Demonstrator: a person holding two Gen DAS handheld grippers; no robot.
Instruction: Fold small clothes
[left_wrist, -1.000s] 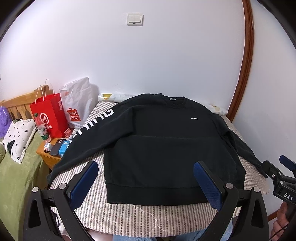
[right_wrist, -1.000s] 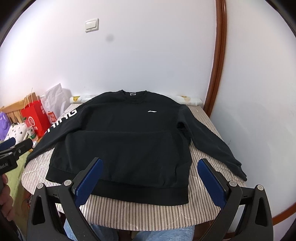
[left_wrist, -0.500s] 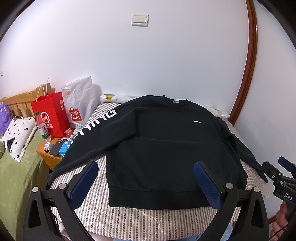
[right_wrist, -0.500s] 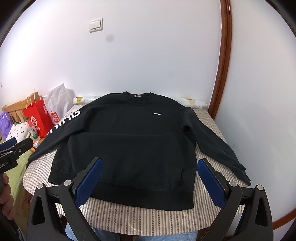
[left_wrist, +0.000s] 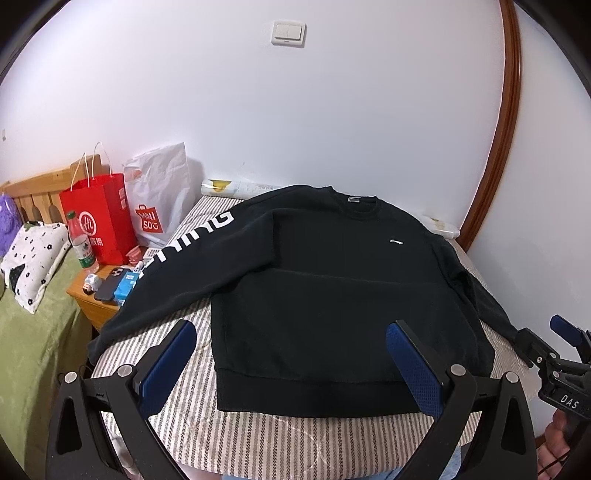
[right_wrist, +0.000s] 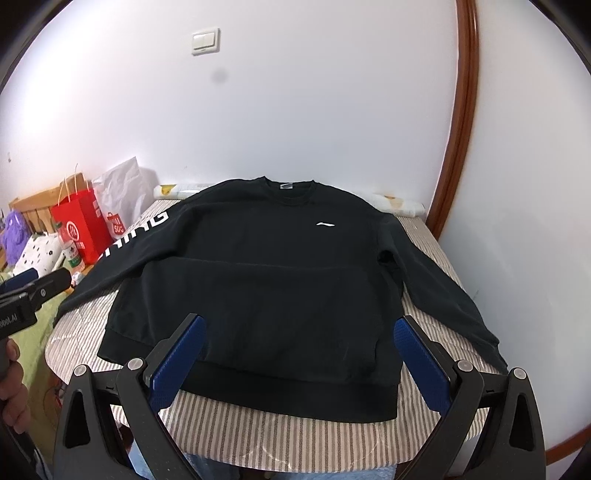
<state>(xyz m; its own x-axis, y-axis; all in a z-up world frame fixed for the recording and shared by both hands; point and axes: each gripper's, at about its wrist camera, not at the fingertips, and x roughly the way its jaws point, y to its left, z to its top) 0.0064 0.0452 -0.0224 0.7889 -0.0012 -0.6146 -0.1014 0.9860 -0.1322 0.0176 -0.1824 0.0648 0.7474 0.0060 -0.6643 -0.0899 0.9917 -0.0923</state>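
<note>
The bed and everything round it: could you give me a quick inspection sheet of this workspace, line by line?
Surface: striped cover, bare along the near edge.
Job's things: black sweatshirt lies flat, front up, both sleeves spread, unfolded; the lettered sleeve hangs over the edge.
Clutter: red bag, white bag, bottle and small items on the nightstand; rolled items against the wall.
Grippers: left gripper and right gripper both open, above the near hem, touching nothing.
Cables: nothing clearly seen.
Surroundings: white wall, light switch, wooden door frame, second bed with green cover and spotted pillow.
</note>
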